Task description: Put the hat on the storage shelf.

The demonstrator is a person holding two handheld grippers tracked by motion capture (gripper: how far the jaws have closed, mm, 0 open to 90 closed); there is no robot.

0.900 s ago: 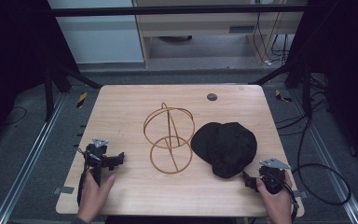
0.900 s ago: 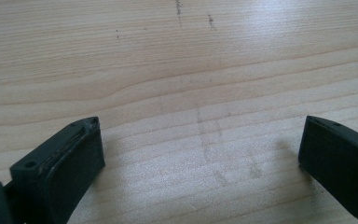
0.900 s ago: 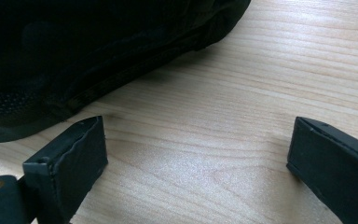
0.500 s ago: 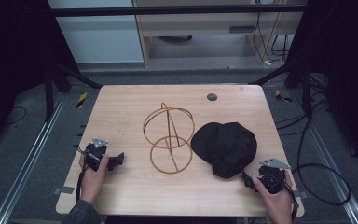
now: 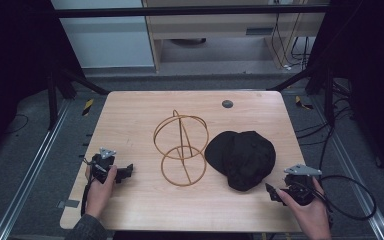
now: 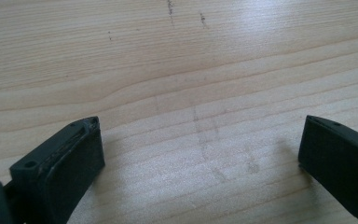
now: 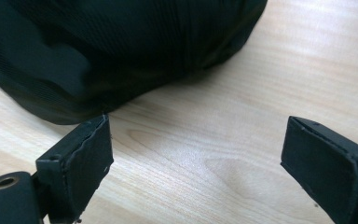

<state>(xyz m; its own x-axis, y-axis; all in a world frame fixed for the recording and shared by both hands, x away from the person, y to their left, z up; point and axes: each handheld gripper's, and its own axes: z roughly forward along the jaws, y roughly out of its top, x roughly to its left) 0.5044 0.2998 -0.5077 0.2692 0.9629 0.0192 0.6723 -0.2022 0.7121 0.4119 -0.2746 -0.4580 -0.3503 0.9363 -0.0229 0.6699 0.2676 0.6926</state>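
Two grippers rest at the near edge of the bench (image 5: 130,107), one at each corner, and the black cap (image 5: 242,157) lies just beyond the right one. The right gripper (image 5: 275,192) sits at the near right, held in the person's right hand (image 5: 310,210), its jaws standing wide apart with nothing between them. In the right gripper view the cap (image 7: 121,51) lies just ahead and a little to the left of the jaws, its dark fabric edge resting on the wood near the left jaw tip but not between the pads.

From the high view the cap lies to the far left of the right gripper, close by, with its longer dimension running from far left to near right across the bench. The left gripper (image 5: 125,173), at the near left, is also spread open over bare wood, and it is well apart from the cap, with the wire stand (image 5: 181,142) of copper-coloured hoops standing between them.

So the right hand is clearly the nearer one. My judgement is that any grasp of the cap would call for a short push forward and slightly left, so the cap's near edge slides between the open jaws.
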